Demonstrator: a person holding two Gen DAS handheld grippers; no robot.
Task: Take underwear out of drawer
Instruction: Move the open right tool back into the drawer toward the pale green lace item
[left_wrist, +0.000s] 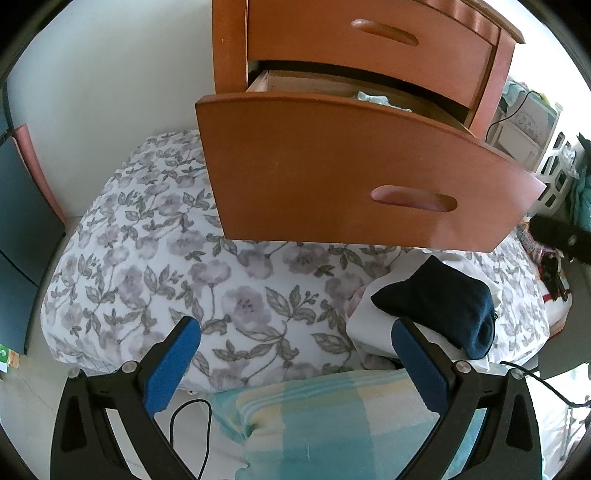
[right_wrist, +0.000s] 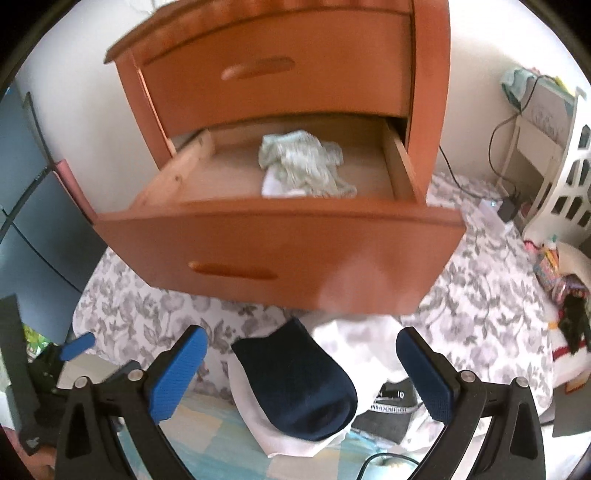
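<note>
The lower drawer (right_wrist: 280, 236) of an orange wooden nightstand (right_wrist: 280, 74) is pulled out. Inside it lies crumpled pale green underwear (right_wrist: 303, 164) on a white piece; in the left wrist view only a sliver of the underwear (left_wrist: 369, 98) shows above the drawer front (left_wrist: 332, 173). My right gripper (right_wrist: 301, 341) is open below the drawer front, over a pile with a dark navy garment (right_wrist: 299, 380) on white cloth. My left gripper (left_wrist: 295, 330) is open above the floral bedding, with the navy garment (left_wrist: 443, 299) by its right finger. Neither holds anything.
Floral bedding (left_wrist: 166, 258) spreads under the nightstand. A striped turquoise cloth (left_wrist: 314, 413) lies nearest me. A white lattice basket (right_wrist: 565, 184) and a small white stand with cables sit at the right. A dark blue panel (left_wrist: 22, 206) stands at the left. The left gripper (right_wrist: 74, 349) shows low left in the right wrist view.
</note>
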